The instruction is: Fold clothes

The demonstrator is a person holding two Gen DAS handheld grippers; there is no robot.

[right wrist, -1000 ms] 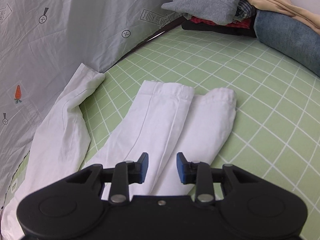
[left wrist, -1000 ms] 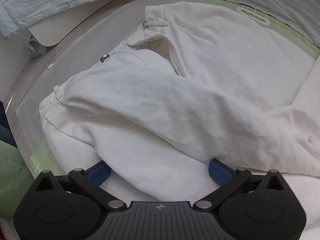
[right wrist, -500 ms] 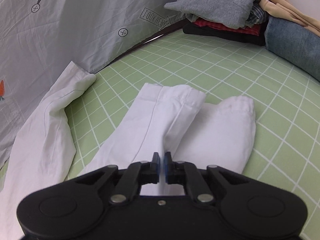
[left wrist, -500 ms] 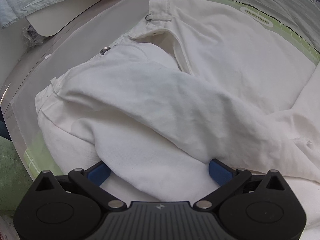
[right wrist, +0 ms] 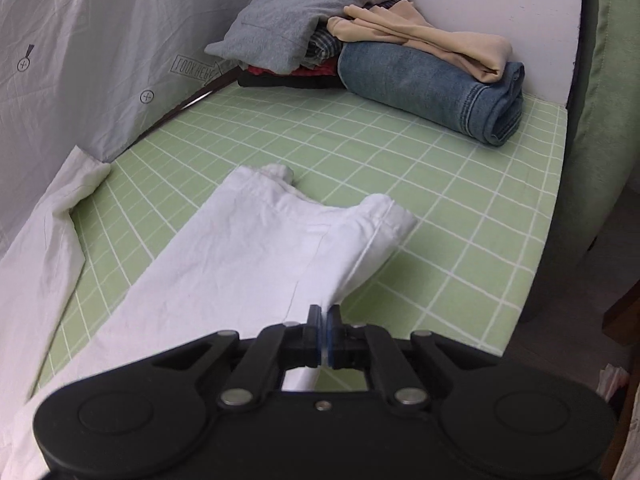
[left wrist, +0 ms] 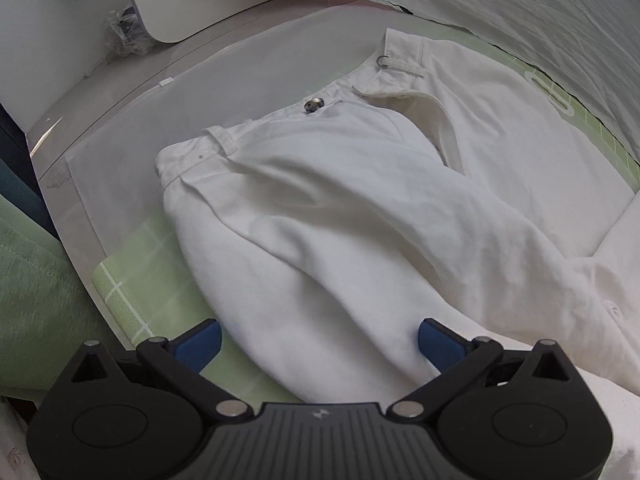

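Note:
White trousers [left wrist: 360, 208] lie on the green grid mat [left wrist: 132, 280], with the waistband and metal button [left wrist: 316, 104] at the far end. My left gripper [left wrist: 318, 344] hovers over the seat of the trousers, open wide. Its left pad [left wrist: 198, 344] is over the mat and its right pad [left wrist: 438, 346] over cloth. In the right wrist view the two trouser legs [right wrist: 260, 248] stretch away to their cuffs. My right gripper [right wrist: 324, 334] is shut on the right edge of the near leg, and the cloth rises slightly to the pads.
A pile of folded clothes stands at the back: a grey garment [right wrist: 312, 20], a beige one [right wrist: 424, 32] and rolled jeans [right wrist: 432, 84]. A printed grey sheet [right wrist: 80, 60] hangs along the left, above another white garment [right wrist: 48, 232]. The mat's edge [right wrist: 552, 208] runs down the right.
My right gripper closed on the trouser leg and swung right, and the cuffs shifted with it. My left gripper slid left along the trousers, still open, so green mat now shows under its left finger.

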